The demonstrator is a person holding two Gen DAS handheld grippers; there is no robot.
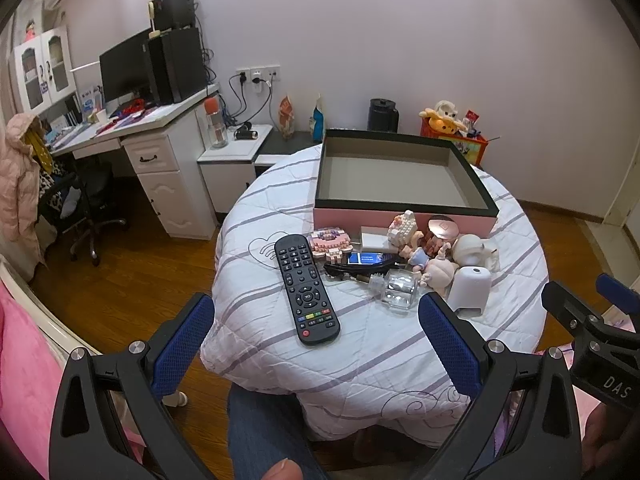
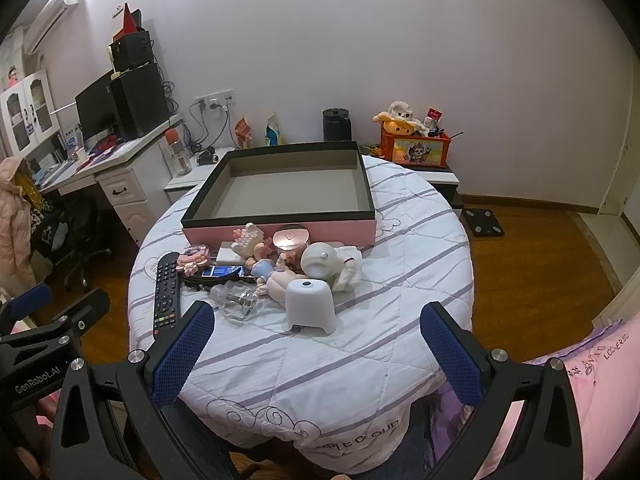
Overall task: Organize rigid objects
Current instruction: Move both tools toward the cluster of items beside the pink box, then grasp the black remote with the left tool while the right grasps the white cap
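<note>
An empty pink box with a dark rim [image 1: 404,214] [image 2: 280,236] stands at the back of a round table covered by a striped quilt [image 1: 360,352] [image 2: 360,344]. In front of it lie a black remote [image 1: 306,288] [image 2: 166,292], a pink brick model [image 1: 330,242], a clear glass bottle [image 1: 396,288] [image 2: 236,300], a white domed device [image 1: 470,288] [image 2: 310,306], doll figures [image 2: 276,276] and a white astronaut figure [image 2: 324,264]. My left gripper [image 1: 316,320] is open above the table's near edge, short of the remote. My right gripper [image 2: 316,328] is open, short of the white device.
A white desk with monitor and computer tower [image 1: 160,64] stands at the left, with an office chair [image 1: 88,200]. An orange toy box [image 2: 416,146] and a black kettle [image 2: 337,125] stand behind the table. A scale [image 2: 484,220] lies on the wooden floor.
</note>
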